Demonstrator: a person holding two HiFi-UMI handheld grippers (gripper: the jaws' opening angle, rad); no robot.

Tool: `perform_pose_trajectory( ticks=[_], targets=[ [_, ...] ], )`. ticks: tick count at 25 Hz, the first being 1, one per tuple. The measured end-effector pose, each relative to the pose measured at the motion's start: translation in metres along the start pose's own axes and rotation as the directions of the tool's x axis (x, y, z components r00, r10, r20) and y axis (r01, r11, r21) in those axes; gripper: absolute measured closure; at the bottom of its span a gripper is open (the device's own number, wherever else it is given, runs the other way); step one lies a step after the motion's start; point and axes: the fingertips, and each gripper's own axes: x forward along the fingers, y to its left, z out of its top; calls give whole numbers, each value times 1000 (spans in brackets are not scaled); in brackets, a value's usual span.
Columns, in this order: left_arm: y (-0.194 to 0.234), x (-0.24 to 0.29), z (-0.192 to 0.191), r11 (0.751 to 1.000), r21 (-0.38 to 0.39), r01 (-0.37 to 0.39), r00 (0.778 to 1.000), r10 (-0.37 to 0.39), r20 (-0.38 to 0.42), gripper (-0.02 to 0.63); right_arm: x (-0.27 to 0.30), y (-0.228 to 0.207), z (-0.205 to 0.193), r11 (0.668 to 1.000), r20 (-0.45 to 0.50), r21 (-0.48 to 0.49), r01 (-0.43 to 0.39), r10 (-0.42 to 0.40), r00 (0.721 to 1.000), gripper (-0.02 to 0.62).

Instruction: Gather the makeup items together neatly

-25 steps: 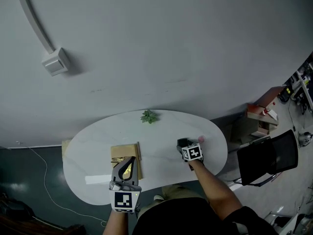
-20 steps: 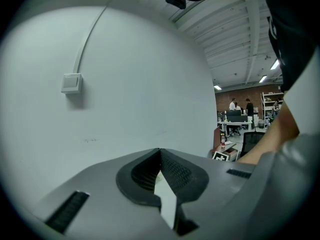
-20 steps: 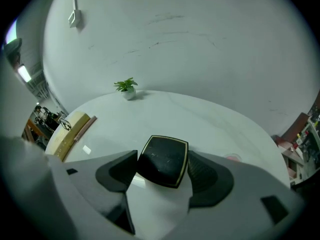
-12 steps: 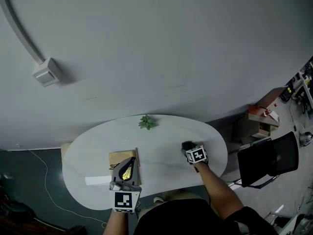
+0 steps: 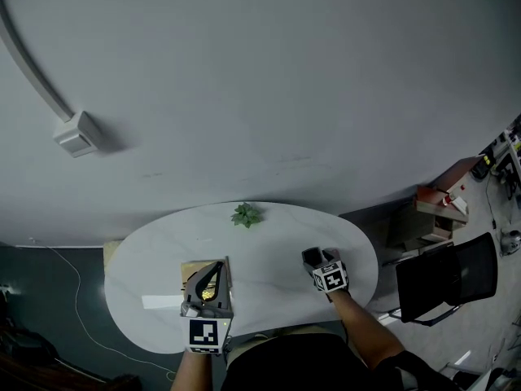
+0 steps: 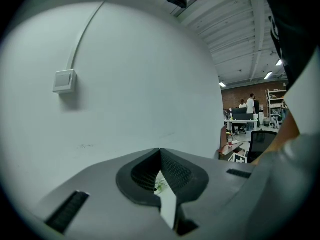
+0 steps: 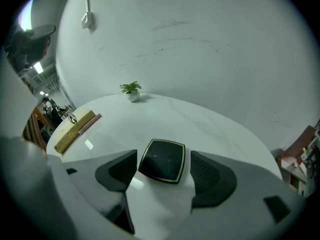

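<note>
Fingers [image 7: 212, 176] of right gripper [image 7: 163, 155] stand apart, w/ a flat black square compact w/ thin gold rim [image 7: 162, 163] lying between them on the white oval table [image 7: 210, 126]. A gap of bare tabletop shows on each side of compact, so neither pad touches it. Head view puts compact toward table's right-front, just ahead of right gripper's tips. Left gripper [image 6: 160, 151]: its 2 fingers meet tip to tip, nothing held. Only a sliver of table and some green leaves show through the slot below the tips. In head view left gripper hangs over a pale wooden tray [image 5: 195, 269] at table's left-front, well apart from compact. Gold-coloured bits show in tray, too small to id. Right gripper view shows a thin pinkish stick [image 7: 87, 125] along tray's near side and a dark wiry item [image 7: 71, 117] on top, also unclear. Small green plant in white pot [image 7: 131, 90] sits at table's far edge, near plain grey wall [image 5: 260, 96]. Wall box w/ conduit [image 5: 75, 133] is up left. Black chair [image 5: 444, 277] stands off table's right end.
</note>
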Motion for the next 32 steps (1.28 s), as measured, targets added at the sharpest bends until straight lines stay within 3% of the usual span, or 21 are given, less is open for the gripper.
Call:
perform_pose_trajectory(
  ticks=[4,11,17,21,24,32],
  targets=[
    [6,8,6,999,2,-33,999,33,3,584,-19,14,15,1000,53,-19,-16,17,998,279],
    [18,2,8,994,12,-105,994,105,-3,584,-6,85,35,982,61,-72,-176,181,982,281],
    [39,-26,-5,987,14,-157,986,158,-50,584,18,171,46,932,3,-118,-341,344,939,281],
    [56,-50,-11,983,-6,-185,981,184,-53,584,31,224,36,886,-91,-93,-453,446,890,281],
    [67,-67,-17,985,14,-174,983,175,-59,584,44,253,34,878,-138,-88,-471,458,878,281],
    [91,-96,-22,987,-9,-159,987,158,-18,584,80,288,60,910,-145,-113,-398,381,913,281]
  ],
)
